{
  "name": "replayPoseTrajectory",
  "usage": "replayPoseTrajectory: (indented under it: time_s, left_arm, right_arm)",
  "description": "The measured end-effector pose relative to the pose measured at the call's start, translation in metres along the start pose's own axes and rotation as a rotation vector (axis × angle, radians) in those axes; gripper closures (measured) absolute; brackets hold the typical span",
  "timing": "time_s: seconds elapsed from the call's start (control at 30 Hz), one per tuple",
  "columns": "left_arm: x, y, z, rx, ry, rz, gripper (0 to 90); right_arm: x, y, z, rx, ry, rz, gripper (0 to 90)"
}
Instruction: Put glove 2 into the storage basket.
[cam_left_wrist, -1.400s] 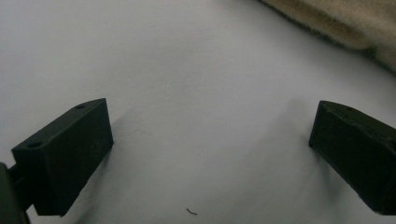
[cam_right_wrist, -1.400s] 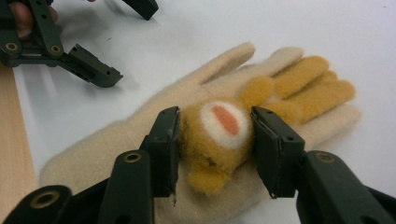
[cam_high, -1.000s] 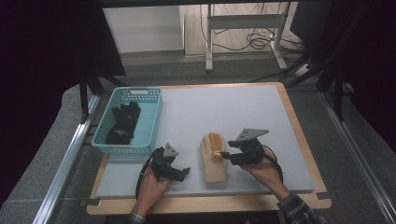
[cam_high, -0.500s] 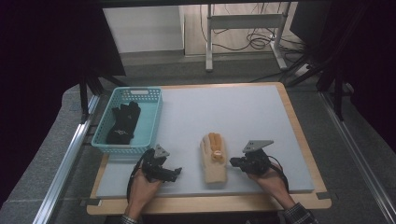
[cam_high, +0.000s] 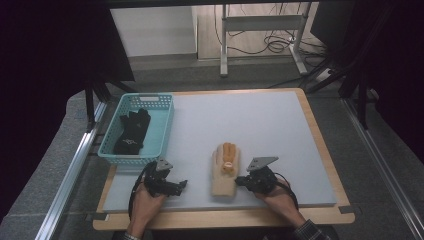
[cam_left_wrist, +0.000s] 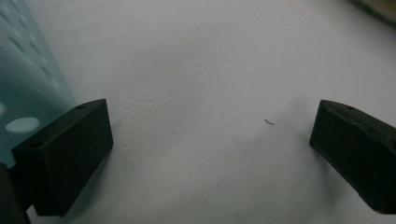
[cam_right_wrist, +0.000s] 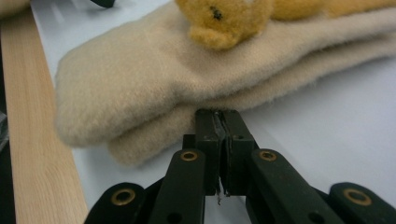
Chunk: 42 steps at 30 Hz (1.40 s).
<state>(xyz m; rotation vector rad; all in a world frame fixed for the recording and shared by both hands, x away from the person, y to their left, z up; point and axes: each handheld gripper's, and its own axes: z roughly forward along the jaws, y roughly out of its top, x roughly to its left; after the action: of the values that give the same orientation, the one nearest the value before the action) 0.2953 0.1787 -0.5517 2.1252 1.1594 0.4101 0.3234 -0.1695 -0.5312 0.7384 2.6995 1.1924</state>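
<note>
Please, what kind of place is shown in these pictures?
Probably a lab or workshop set up for recording handling tasks. A board table stands on a metal frame, hand-held grippers work on it beside a beige mitten and a basket, and cables lie on the floor behind.

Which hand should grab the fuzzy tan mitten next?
Probably the right. The right gripper, jaws shut, has its tips right against the mitten edge. The left gripper stands open over bare table, apart from it.
</note>
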Motion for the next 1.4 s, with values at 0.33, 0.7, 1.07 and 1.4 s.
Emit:
replayPoseTrajectory:
  time_s: [0.33, 0.7, 1.07, 1.4]
  left_arm:
    - [0.001, 0.000, 0.000, 0.002, -0.006, -0.001, 0.0]
    - [0.001, 0.000, 0.001, 0.002, -0.006, -0.002, 0.0]
    - [0.001, -0.001, 0.001, -0.002, -0.009, -0.002, 0.0]
    - [0.001, -0.001, 0.001, -0.002, -0.009, -0.004, 0.0]
  right_arm:
    - [0.014, 0.016, 0.022, -0.001, 0.024, -0.039, 85.6]
    - [0.024, 0.030, 0.041, -0.003, 0.020, -0.072, 85.4]
    - [0.012, 0.024, 0.015, -0.021, -0.055, -0.065, 75.3]
    - [-0.034, 0.000, -0.032, -0.060, -0.234, 0.035, 43.3]
